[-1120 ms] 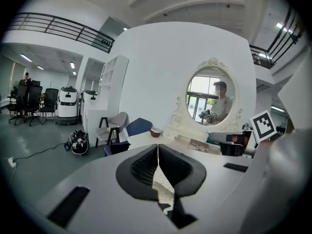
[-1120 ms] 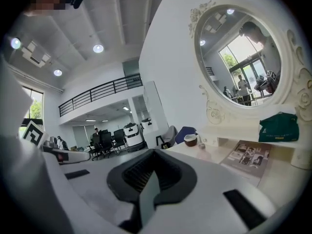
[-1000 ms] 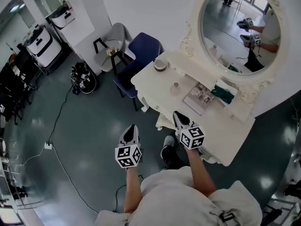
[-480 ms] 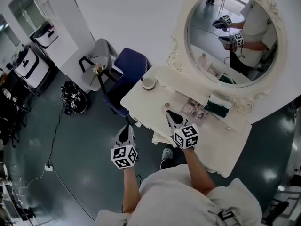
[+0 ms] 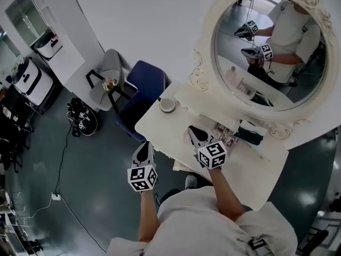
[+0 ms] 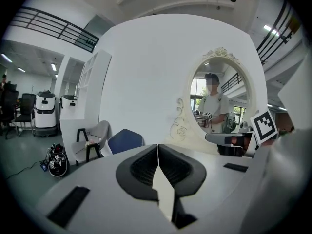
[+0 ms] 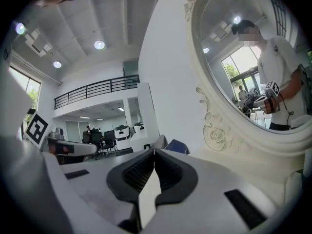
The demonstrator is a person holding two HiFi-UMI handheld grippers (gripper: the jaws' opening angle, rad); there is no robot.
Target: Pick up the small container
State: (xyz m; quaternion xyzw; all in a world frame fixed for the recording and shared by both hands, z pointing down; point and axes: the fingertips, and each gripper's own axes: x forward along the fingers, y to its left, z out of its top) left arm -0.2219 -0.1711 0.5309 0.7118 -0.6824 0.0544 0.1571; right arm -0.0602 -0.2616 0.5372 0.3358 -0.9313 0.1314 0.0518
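A small round container (image 5: pixel 167 105) with a dark rim sits at the left end of the white vanity table (image 5: pixel 250 169). My right gripper (image 5: pixel 192 129) hovers over the middle of the tabletop, to the right of and nearer than the container, its jaws shut and empty. My left gripper (image 5: pixel 145 145) hangs off the table's front left corner over the floor, also shut on nothing. In the left gripper view the closed jaws of the left gripper (image 6: pixel 158 147) point at the mirror (image 6: pixel 219 99). The right gripper (image 7: pixel 154 152) shows closed jaws in its own view too. A pale small jar shows only as a reflection (image 5: pixel 232 76).
An oval mirror (image 5: pixel 266 47) in an ornate frame stands at the table's back. A green cloth (image 5: pixel 250 133) and a flat tray of small items (image 5: pixel 228 135) lie right of the right gripper. A blue chair (image 5: pixel 145 79) and a grey chair (image 5: pixel 108 73) stand left of the table.
The right gripper has moved from the table's front edge out over the tabletop, covering the small pinkish jar seen earlier. The left gripper has come closer to the table's corner. Both stayed shut.
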